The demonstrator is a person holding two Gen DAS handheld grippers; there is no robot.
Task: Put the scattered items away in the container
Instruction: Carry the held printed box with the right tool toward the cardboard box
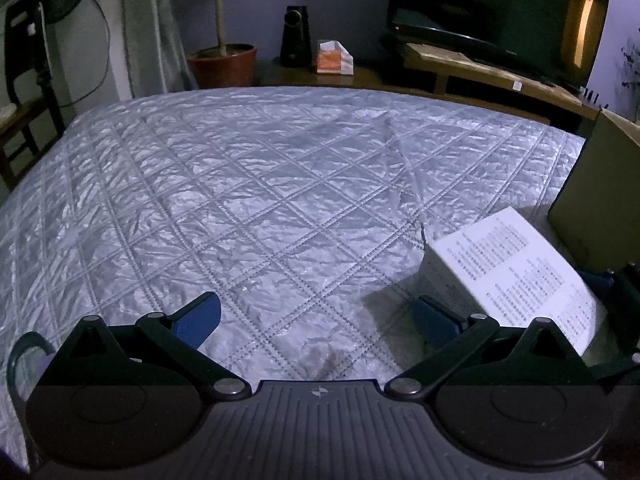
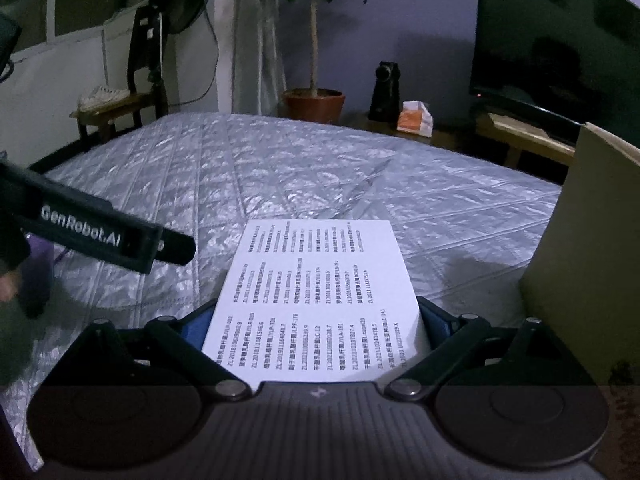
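Lying on the quilted bed [image 2: 280, 168], one white box [image 2: 316, 296] is sitting between the right gripper [image 2: 316, 320] pads, whose grip I cannot tell. One cardboard container [image 2: 592, 248] is standing just right (flap up), and the left gripper [image 1: 316, 316] is hanging spread, empty.

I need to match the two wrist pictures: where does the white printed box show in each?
Left wrist: the white printed box lies at lower right, on the quilted bed cover, beside the cardboard container.
Right wrist: the box fills the lower centre, between the right tool's blue pads.
Shared landmark: the terracotta plant pot behind the bed.
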